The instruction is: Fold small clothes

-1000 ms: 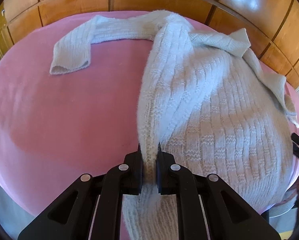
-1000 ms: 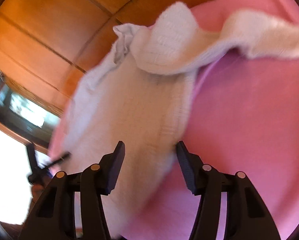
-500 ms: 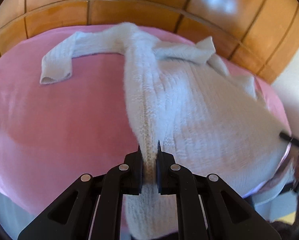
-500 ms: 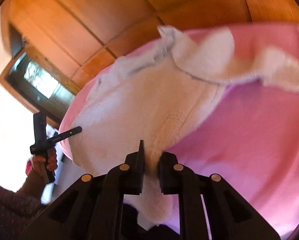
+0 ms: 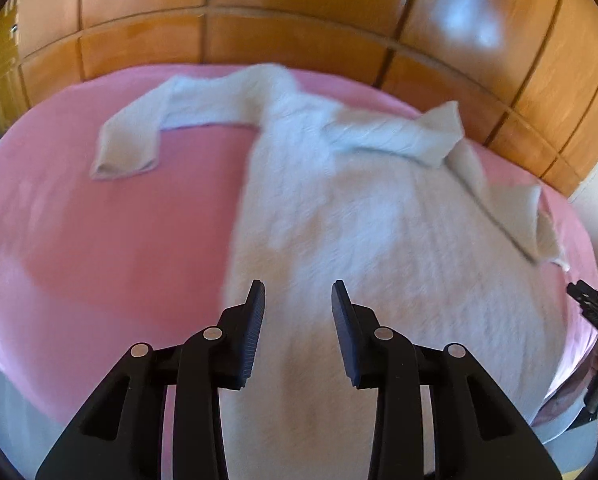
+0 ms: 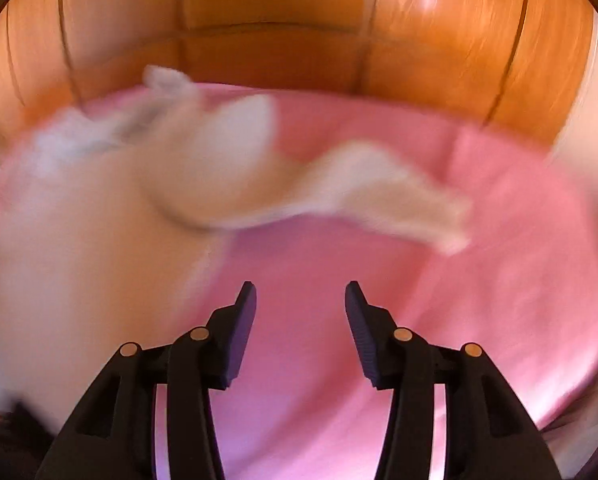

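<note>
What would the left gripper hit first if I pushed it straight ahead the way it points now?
Most likely the white knit sweater: the open left gripper has its body lying directly between and beyond the fingertips, on the pink bedspread. Depth is unclear, so contact height is a guess.

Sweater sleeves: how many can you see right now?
2. One sleeve lies stretched left on the pink blanket; the other is folded across the sweater chest. Both grippers are open.
</note>
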`<state>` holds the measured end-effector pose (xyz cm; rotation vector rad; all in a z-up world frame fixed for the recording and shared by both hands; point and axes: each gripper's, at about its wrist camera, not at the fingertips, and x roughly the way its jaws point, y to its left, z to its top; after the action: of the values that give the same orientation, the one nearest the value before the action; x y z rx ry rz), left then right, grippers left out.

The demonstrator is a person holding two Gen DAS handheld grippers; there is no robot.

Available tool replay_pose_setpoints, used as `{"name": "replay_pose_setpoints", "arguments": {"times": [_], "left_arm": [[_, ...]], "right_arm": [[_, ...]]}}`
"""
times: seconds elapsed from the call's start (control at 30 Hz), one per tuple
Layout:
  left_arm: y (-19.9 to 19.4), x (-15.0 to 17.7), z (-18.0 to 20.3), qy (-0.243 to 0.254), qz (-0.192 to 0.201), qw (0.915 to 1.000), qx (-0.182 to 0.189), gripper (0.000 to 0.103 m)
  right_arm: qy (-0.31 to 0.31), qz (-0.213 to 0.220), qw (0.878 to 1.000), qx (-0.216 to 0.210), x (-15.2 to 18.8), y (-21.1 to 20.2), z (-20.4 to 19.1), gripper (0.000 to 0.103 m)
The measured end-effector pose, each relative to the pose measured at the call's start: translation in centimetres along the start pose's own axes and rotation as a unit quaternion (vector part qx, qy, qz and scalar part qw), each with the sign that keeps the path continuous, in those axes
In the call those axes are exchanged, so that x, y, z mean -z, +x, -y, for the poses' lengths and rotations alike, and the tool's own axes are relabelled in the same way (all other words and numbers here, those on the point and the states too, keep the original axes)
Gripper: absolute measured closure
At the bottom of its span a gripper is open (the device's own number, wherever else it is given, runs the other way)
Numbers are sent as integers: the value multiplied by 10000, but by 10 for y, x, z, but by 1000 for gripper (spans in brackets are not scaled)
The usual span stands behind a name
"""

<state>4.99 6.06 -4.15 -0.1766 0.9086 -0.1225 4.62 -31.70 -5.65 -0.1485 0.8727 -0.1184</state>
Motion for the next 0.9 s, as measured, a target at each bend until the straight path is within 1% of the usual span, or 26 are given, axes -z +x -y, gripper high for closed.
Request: {"name": "replay_pose_setpoints", "arguments": {"times": [0.1, 0.13, 0.3, 0.37, 0.4, 0.43, 0.47, 0.5, 0.53, 0.6, 0.73, 0.8, 0.83, 0.9], "left_arm": [[16, -4, 34, 318, 24, 9991, 267, 69], [24, -3, 49, 466, -25, 9980, 419, 69], [62, -5, 105, 994, -187, 9914, 827, 69], [75, -5, 118, 1122, -229, 9900, 820, 69], [84, -6, 123, 1168, -266, 9895, 815, 69], [93, -6, 128, 1200, -283, 9893, 783, 69], [98, -7, 129, 1207, -273, 9895, 748, 59], [103, -8, 130, 1185, -213, 9897, 779, 52], [105, -9, 130, 1172, -197, 9897, 801, 50], [109, -10, 131, 1174, -214, 9895, 812, 48], [110, -7, 127, 1138, -161, 9888, 957, 47], [112, -8, 127, 1104, -158, 9887, 1001, 47], [111, -8, 125, 1095, -162, 9887, 1011, 47], [111, -7, 125, 1078, -166, 9887, 1027, 46]], "right_arm": [[-84, -6, 9992, 396, 10, 20, 27, 58], [-99, -24, 9990, 434, 7, 31, 31, 58], [-153, -188, 9988, 417, -8, 75, 48, 57], [-118, -177, 9991, 379, -13, 86, 57, 57], [-55, -184, 9993, 331, -17, 91, 61, 59], [-12, -234, 9994, 262, -23, 96, 64, 68], [-58, -295, 9992, 269, -27, 99, 65, 98], [-103, -389, 9988, 295, -32, 99, 66, 99], [-39, -381, 9992, 133, -38, 92, 68, 99], [17, -214, 9997, -116, -45, 62, 76, 99], [401, 336, 9960, -728, -64, -27, 102, 100], [585, 544, 9926, -910, -69, -64, 115, 100], [767, 679, 9893, -1039, -73, -86, 127, 100], [986, 787, 9873, -965, -77, -101, 143, 100]]}}
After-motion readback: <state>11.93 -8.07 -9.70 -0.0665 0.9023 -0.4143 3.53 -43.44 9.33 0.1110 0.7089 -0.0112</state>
